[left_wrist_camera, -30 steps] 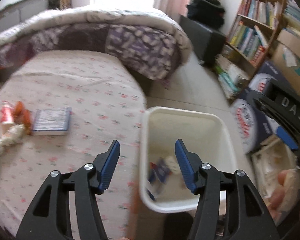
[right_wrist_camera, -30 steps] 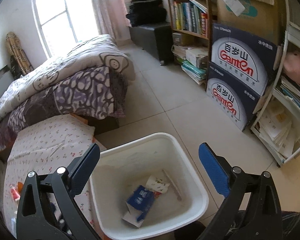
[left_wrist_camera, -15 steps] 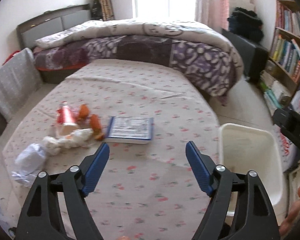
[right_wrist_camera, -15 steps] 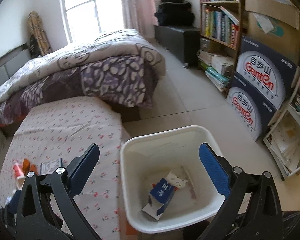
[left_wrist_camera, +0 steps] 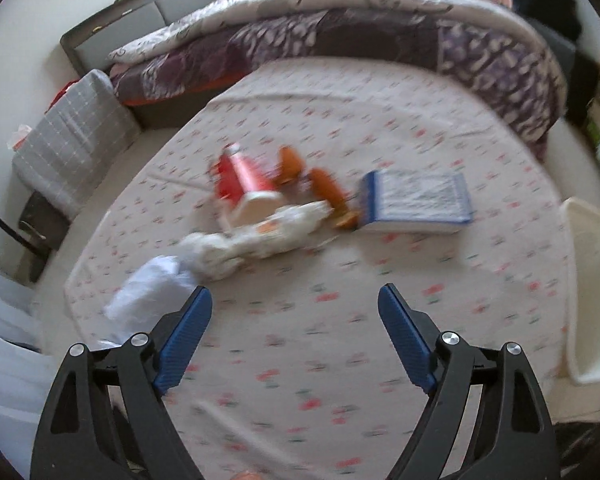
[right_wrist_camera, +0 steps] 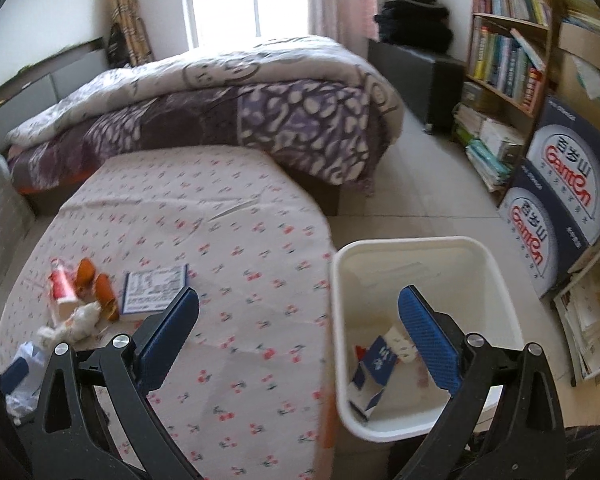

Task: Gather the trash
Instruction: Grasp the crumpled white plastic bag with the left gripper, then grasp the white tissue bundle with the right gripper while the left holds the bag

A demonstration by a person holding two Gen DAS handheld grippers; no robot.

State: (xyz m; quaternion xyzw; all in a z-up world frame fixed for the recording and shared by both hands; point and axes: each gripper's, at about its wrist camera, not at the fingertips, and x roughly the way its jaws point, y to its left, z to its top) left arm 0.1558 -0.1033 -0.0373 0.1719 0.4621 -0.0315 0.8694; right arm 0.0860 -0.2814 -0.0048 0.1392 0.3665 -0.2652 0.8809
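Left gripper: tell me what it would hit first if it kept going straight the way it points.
Probably bare tablecloth. The left gripper, jaws opening and empty, aims at the floral cloth short of the crumpled white wrapper and the blue-edged book. Blur makes depth uncertain.

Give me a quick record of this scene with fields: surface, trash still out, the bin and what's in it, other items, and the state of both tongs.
surface: table under a floral cloth
trash still out: red-and-white tube, orange pieces, crumpled white wrapper, white plastic bag
bin: white bin on the floor at the table's right edge
bin contents: blue-and-white carton, small scraps
other items: blue-edged book
left tongs: jaws opening, nothing between them
right tongs: open, empty
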